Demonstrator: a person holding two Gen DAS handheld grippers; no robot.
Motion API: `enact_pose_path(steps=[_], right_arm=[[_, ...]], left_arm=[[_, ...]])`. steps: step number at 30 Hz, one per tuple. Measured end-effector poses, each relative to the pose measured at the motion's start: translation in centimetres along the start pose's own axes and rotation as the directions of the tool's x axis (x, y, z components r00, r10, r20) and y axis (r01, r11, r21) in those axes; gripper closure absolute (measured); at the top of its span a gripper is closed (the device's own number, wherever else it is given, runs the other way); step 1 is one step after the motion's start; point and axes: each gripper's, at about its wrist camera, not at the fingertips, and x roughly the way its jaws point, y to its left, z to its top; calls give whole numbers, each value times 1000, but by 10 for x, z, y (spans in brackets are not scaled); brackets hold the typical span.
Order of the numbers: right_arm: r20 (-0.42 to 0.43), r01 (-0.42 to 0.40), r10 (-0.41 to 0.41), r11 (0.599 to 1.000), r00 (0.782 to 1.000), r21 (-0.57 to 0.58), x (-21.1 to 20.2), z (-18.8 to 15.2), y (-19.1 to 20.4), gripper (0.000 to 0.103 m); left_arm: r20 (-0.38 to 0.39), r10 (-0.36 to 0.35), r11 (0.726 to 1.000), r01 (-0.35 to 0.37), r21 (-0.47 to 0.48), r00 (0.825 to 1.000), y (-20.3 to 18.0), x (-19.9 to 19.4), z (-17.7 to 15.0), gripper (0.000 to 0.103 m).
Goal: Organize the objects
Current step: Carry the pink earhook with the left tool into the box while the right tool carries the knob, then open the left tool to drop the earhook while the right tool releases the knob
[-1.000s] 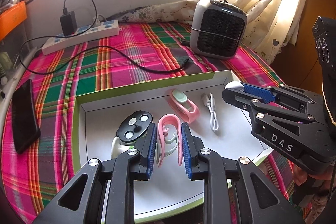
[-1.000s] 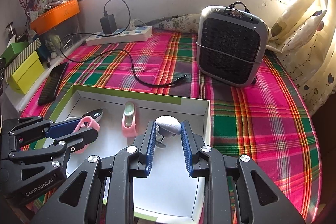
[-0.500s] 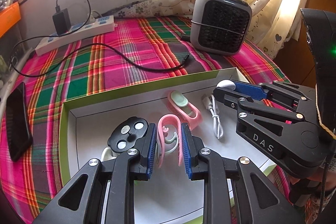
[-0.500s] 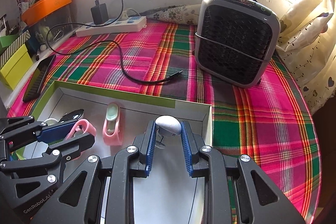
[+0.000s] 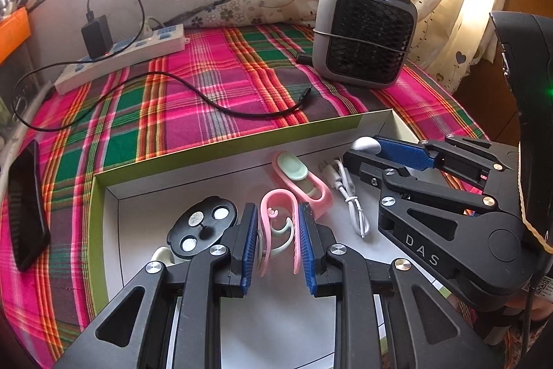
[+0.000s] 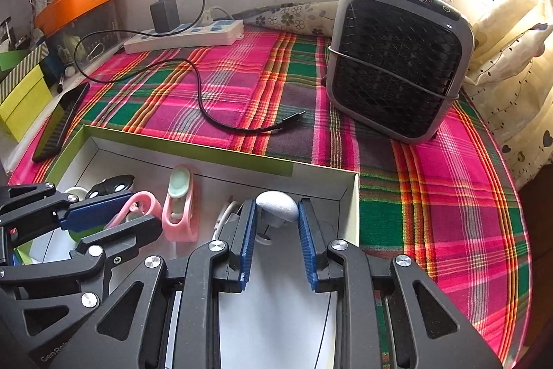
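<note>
both grips loaded over the box

at far left, black phone (image 5: pixel 26 206) parked flat on the plaid cloth (image 5: pixel 193 92), well apart from the sorting. inside the white box (image 5: pixel 221 149), black disc with three metal studs (image 5: pixel 202 225) lying just left of the left gripper (image 5: pixel 278 242), likely set down as already sorted. left gripper clamped almost fully on a pink clip (image 5: pixel 276 220), held low over the box floor, seemingly for placing beside the second pink clip (image 5: pixel 300 178). next, coiled white cable (image 5: pixel 345 192) resting on the floor. at right, right gripper (image 6: pixel 277 229) pinched narrowly on a white mushroom-shaped knob (image 6: pixel 276 208), poised near the box's right wall, probably to fill that free corner.
</note>
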Motion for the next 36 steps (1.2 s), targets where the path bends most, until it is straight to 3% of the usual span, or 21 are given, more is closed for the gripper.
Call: enact_pose_path(steps=[12,18,22,27,36], right_arm=[[7,9,-9,1000,1000,-1,1,2,-1,77],[17,8,-8,1000,1000,0,-3,2,0,63],[28,11,-11,1000,1000,7,-7,2,1,62],[40,13,-14,1000,999,20,-14,0,0,56],[57,10,-12,999,998,44,-29,-6,-1,56]], left_arm=[[-12,0,1000,0,-11,1000,1,3,-1,81],[3,-5,1000,5,-10,1000,1,0,-1,75],[12,0,1000,0,-9,1000,2,-5,-1,69],[22,2,1000,-2,-12,1000,3,-12,-2,68],[46,-6,1000,6,-13,999,1,-31,-7,67]])
